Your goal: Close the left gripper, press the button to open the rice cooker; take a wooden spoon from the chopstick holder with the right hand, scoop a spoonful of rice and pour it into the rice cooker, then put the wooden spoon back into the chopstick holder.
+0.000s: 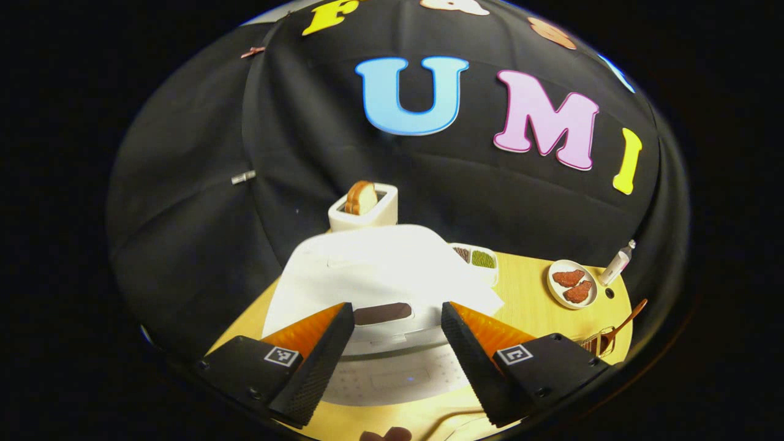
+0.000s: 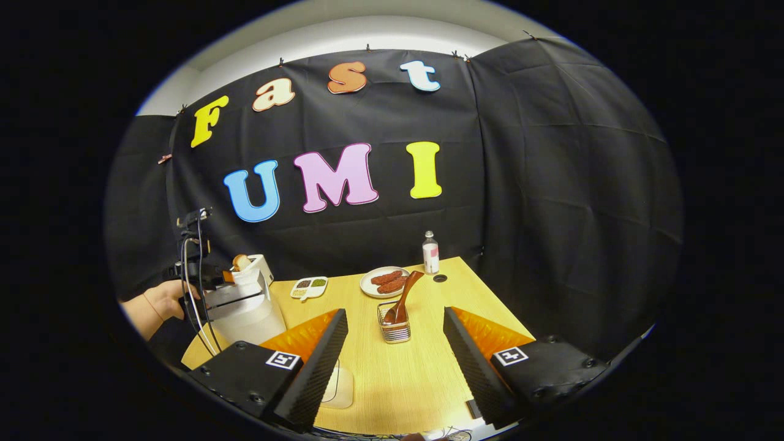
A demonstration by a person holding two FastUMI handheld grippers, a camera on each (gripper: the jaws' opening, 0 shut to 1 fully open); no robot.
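The white rice cooker (image 1: 380, 269) stands right in front of my left gripper (image 1: 398, 309), which is open, its fingers spread to either side of the dark button (image 1: 383, 313) on the cooker's front. The right gripper view has the cooker (image 2: 245, 315) at the table's left, with a hand (image 2: 160, 300) holding the left gripper (image 2: 193, 272) over it. I cannot tell if the lid is latched. My right gripper (image 2: 395, 313) is open and holds nothing, a short way back from the wire chopstick holder (image 2: 395, 331). The wooden spoon (image 2: 405, 294) stands in the holder, handle leaning right.
A toaster (image 1: 364, 208) with a bread slice is behind the cooker. A small tray of beans (image 2: 309, 286), a plate of meat (image 2: 384, 282) and a bottle (image 2: 430, 252) line the table's far side. A white rounded object (image 2: 340, 386) lies near my right gripper's left finger.
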